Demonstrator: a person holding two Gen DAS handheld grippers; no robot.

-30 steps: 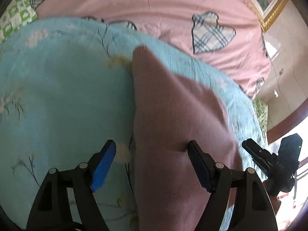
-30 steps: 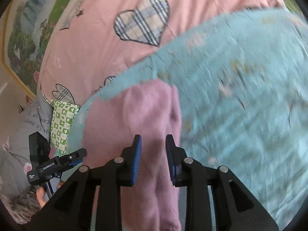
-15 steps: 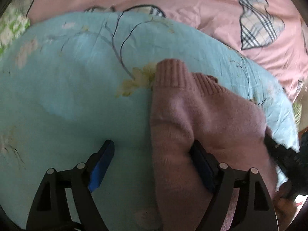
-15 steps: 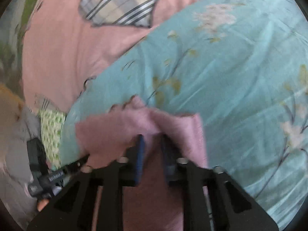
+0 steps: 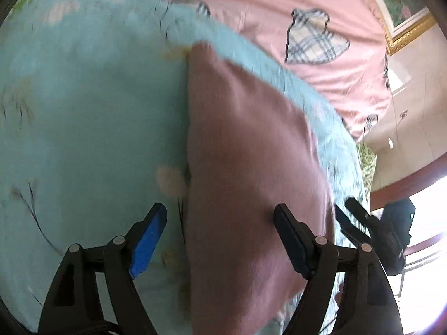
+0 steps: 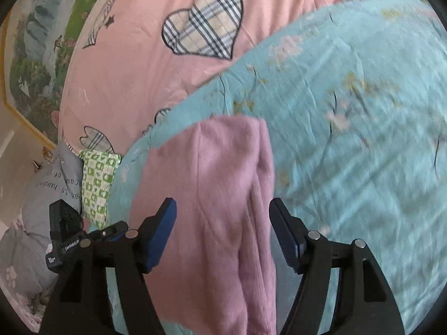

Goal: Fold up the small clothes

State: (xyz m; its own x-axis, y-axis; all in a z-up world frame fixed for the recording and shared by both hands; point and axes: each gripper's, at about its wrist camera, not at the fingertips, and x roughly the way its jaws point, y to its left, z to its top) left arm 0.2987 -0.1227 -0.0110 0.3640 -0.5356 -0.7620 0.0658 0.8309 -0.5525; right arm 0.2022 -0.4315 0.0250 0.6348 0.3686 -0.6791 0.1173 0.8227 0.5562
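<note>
A small pink knitted sweater (image 5: 251, 173) lies folded lengthwise on a light blue floral quilt (image 5: 83, 111). My left gripper (image 5: 220, 237) is open above its near end, jaws wide apart, holding nothing. In the right wrist view the sweater (image 6: 212, 195) runs away from me as a narrow folded strip on the quilt (image 6: 349, 111). My right gripper (image 6: 223, 231) is open over it, with nothing between the jaws. The right gripper also shows at the right edge of the left wrist view (image 5: 360, 220).
A pink bedsheet with plaid heart patches (image 6: 167, 28) lies beyond the quilt. A green-and-white checked cloth (image 6: 97, 184) and a grey pillow (image 6: 42, 195) sit at the left. A tiled floor and wooden edge (image 5: 405, 153) are at the right.
My right gripper has opened and let go of the sweater. Both grippers have pulled back, and the sweater now lies flat, folded over lengthwise.
</note>
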